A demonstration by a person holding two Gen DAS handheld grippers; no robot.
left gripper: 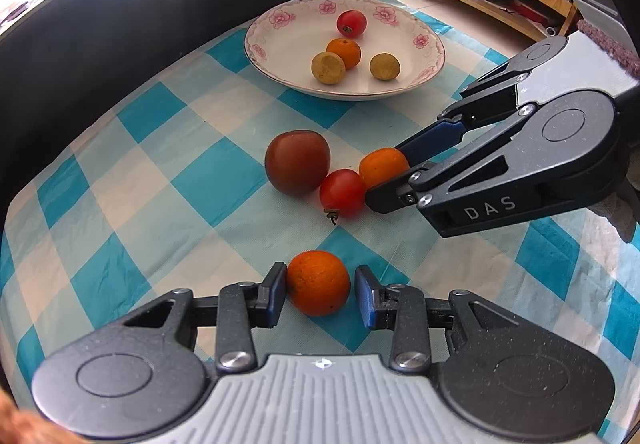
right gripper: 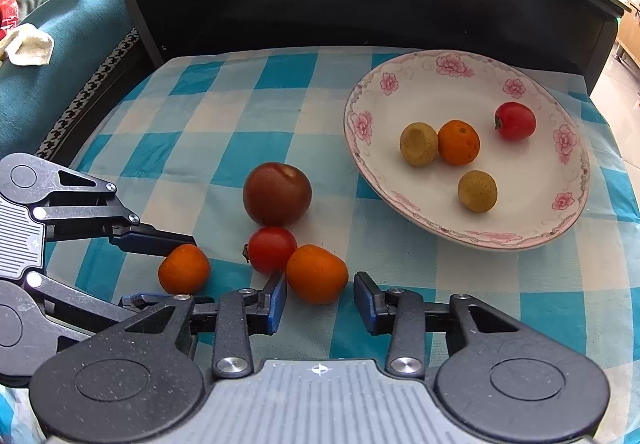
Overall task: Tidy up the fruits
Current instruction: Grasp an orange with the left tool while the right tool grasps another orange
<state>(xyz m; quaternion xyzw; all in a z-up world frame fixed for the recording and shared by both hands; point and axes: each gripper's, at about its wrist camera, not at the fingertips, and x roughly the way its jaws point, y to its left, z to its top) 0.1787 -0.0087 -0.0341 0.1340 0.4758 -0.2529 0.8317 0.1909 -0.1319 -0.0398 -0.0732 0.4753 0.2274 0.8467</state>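
Blue-and-white checked cloth [right gripper: 224,148] covers the table on which a flowered plate [right gripper: 356,124] stands. The plate already holds four fruits: one red, one orange and two yellow-brown. Four more lie on the cloth outside the plate, on the side nearest both cameras.

Closest to the plate's rim is a dark red-brown fruit [right gripper: 277,194]. A red cherry tomato [right gripper: 272,250] touches it on the side away from the plate. Beyond the tomato lies the first small orange [right gripper: 316,274], also touching it. The second small orange [left gripper: 318,282] lies farthest from the plate, apart from the cluster.

The right gripper [right gripper: 320,288] straddles the first small orange at a narrow setting. One pad rests against it and a thin gap shows at the other, so nothing is clamped. The left gripper [left gripper: 320,286] stands likewise about the second small orange.

Risks, as a judgement:
- A one-sided touch may roll either orange out between the jaws as they close.
- The right finger beside the tomato may nudge it, and through it the dark fruit.
- Both tools heading for the plate together could collide.
- A drop onto the sloped rim might send a fruit rolling off.

Hidden or unclear:
- In the right wrist view, the right tool covers the left gripper's lower finger.
- Contact under each orange cannot be seen.
- The yellow-brown fruits cannot be identified.
- The hands holding the tools are out of frame.
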